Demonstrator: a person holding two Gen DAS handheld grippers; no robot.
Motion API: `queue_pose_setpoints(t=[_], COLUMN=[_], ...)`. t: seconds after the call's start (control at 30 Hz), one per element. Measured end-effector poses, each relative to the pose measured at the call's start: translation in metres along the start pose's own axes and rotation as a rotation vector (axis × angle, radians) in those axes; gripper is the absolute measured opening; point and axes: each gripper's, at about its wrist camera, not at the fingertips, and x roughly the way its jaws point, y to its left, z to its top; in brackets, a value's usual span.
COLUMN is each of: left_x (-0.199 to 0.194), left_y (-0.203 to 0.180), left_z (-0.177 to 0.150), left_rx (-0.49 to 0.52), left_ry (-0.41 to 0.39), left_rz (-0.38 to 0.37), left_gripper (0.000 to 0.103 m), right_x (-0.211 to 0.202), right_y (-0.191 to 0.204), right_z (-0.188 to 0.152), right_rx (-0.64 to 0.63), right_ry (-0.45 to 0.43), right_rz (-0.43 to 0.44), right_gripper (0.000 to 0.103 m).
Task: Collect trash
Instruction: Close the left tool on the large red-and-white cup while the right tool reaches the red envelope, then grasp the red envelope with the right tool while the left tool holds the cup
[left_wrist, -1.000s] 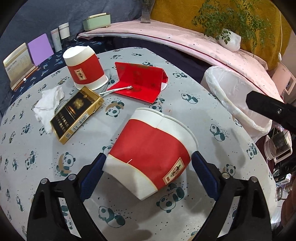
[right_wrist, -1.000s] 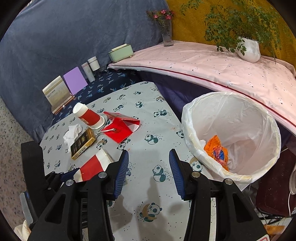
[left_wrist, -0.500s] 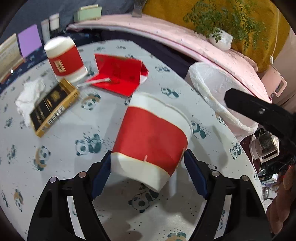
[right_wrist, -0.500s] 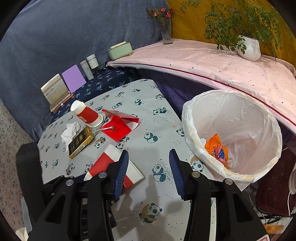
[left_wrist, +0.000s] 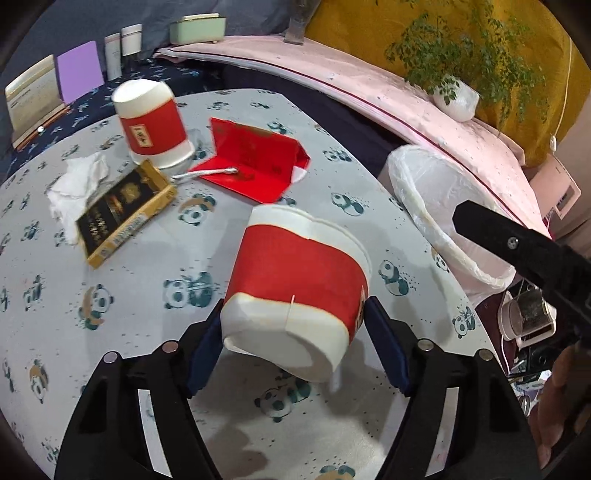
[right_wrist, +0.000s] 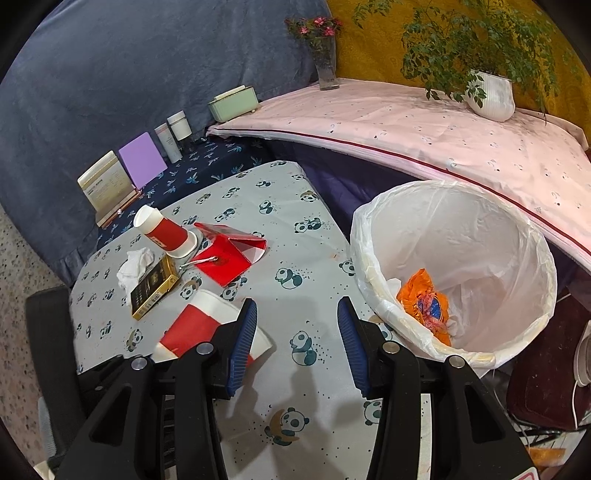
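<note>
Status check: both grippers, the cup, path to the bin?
Left gripper has just closed on red paper cup, lifted off table. Right gripper open, empty. Lined trash bin to the right, nothing between.

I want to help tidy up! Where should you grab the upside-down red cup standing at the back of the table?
Probably grip the upside-down red cup across its red middle band, coming from the near side. It stands upright on its rim, so both round sides are free; the black-and-gold box lies just in front.
</note>
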Motion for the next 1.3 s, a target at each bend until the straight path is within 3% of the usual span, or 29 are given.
queue_pose_setpoints(t=[0.43, 0.9, 1.0, 1.07, 1.13, 1.23, 1.3], left_x=[-0.053, -0.042, -0.038, -0.035, -0.033, -0.033, -0.034], left_y=[0.068, 0.104, 0.106, 0.106, 0.107, 0.104, 0.100], left_z=[0.025, 0.055, 0.056, 0.057, 0.057, 0.057, 0.057], left_rx=[-0.130, -0.188, -0.193, -0.196, -0.196, -0.193, -0.189], left_ry=[-0.111, -0.123, -0.114, -0.109, -0.104, -0.103, -0.104], left_rz=[0.101, 0.151, 0.152, 0.152, 0.151, 0.148, 0.143], left_gripper=[0.069, 0.069, 0.069, 0.069, 0.069, 0.069, 0.069], right_x=[0.056, 0.133, 0.144, 0.149, 0.148, 0.146, 0.138], right_y=[0.052, 0.083, 0.084, 0.084, 0.083, 0.081, 0.076], right_z=[0.024, 0.061, 0.060, 0.057, 0.055, 0.052, 0.050], right_rx=[-0.100, -0.241, -0.266, -0.277, -0.277, -0.276, -0.260], right_ry=[0.047, 0.100, 0.119, 0.136, 0.133, 0.142, 0.127], right_rz=[0.068, 0.055, 0.052, 0.055, 0.058, 0.069, 0.073], right_gripper=[0.045, 0.044, 0.040, 0.023, 0.021, 0.003, 0.003])
